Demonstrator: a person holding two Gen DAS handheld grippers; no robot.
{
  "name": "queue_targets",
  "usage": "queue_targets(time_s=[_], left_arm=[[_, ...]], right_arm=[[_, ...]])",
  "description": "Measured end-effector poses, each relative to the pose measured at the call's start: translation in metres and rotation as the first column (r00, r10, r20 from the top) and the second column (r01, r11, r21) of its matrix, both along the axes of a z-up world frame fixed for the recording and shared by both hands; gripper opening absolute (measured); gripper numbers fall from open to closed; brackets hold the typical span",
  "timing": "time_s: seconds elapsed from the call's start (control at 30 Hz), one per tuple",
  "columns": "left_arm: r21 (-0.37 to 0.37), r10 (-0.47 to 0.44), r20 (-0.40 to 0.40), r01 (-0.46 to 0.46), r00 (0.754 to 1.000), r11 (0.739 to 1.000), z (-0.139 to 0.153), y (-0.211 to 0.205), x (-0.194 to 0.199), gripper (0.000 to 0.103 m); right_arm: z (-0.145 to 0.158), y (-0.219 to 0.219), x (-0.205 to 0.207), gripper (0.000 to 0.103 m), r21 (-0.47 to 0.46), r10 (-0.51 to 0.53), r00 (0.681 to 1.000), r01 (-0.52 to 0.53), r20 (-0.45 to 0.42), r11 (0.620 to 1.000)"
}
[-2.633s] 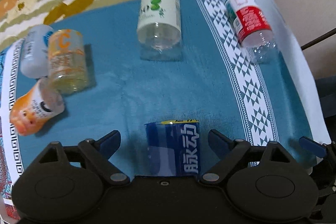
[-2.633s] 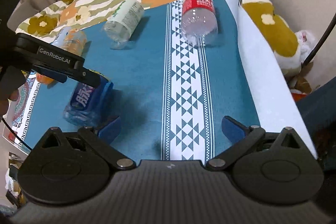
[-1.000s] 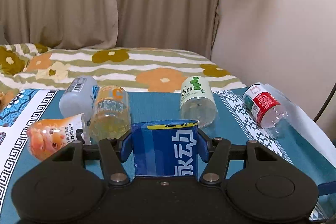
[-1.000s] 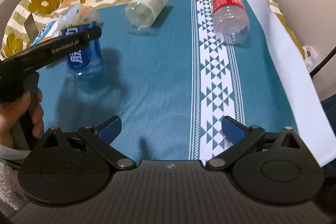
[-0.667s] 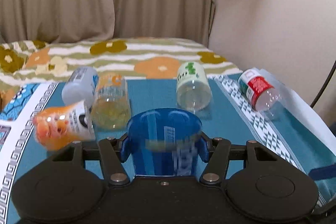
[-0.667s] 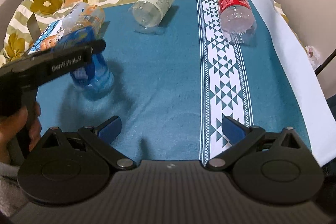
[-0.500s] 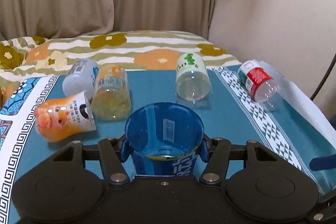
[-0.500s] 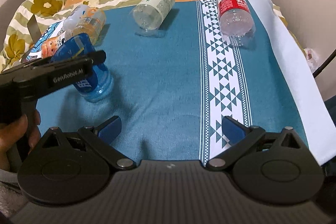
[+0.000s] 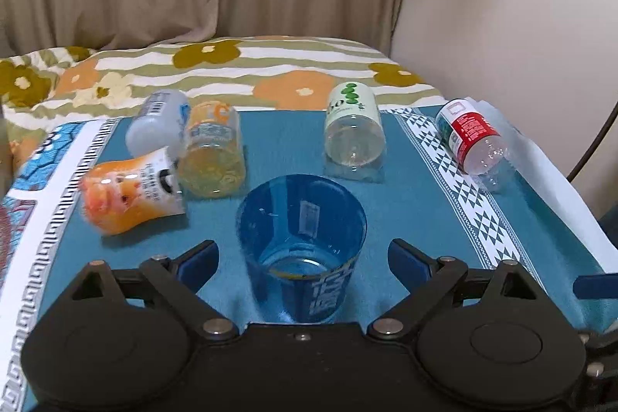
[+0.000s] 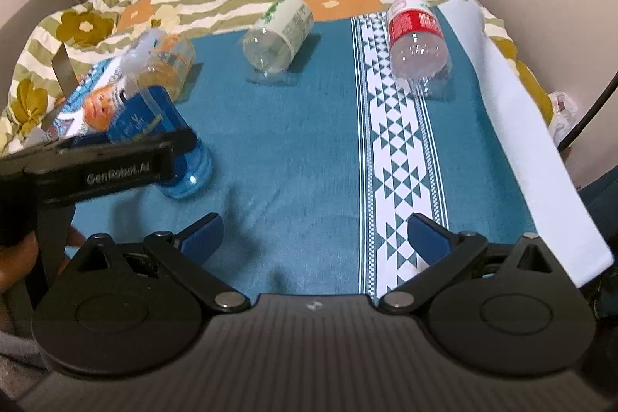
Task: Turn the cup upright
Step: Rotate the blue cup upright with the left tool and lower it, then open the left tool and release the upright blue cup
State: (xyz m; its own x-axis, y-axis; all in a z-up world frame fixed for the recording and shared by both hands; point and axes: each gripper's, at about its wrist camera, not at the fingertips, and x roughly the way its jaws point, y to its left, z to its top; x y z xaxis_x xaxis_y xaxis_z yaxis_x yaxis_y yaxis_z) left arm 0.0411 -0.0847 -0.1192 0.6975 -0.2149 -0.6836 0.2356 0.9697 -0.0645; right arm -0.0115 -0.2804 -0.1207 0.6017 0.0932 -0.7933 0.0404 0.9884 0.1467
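Note:
The blue see-through cup (image 9: 303, 242) stands upright on the teal cloth, mouth up, between the fingers of my left gripper (image 9: 303, 255). The jaws are open, with a gap on each side of the cup. In the right wrist view the cup (image 10: 170, 145) stands at the left, partly behind the left gripper's black body (image 10: 100, 165). My right gripper (image 10: 314, 234) is open and empty over the cloth's near edge, right of the cup.
Other cups lie on their sides: orange (image 9: 131, 194), yellow (image 9: 212, 151), grey (image 9: 158, 130), green-labelled (image 9: 353, 132), red-labelled (image 9: 471, 139). The teal cloth (image 10: 293, 126) has a white patterned band (image 10: 398, 149). A flowered blanket (image 9: 239, 68) lies behind. A wall stands at the right.
The left gripper closed on the lying cup, lifted and turned it mouth up, set it on the cloth, then opened its jaws. The right gripper stayed open.

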Motion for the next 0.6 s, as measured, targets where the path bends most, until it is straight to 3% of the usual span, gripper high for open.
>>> queue_targets(time_s=[0.27, 0.6], left_arm=[[-0.009, 0.044, 0.014, -0.044, 0.999, 0.999, 0.062, 0.026, -0.029, 0.097], [0.085, 0.055, -0.003, -0.054, 0.999, 0.995, 0.112, 0.064, -0.049, 0.097]], right_arm=[[0.043, 0.007, -0.004, 0.103, -0.012, 0.002, 0.998, -0.001, 0.059, 1.000], [0.091, 0.029, -0.013, 0.103, -0.087, -0.002, 0.996, 0.010, 0.092, 0.996]])
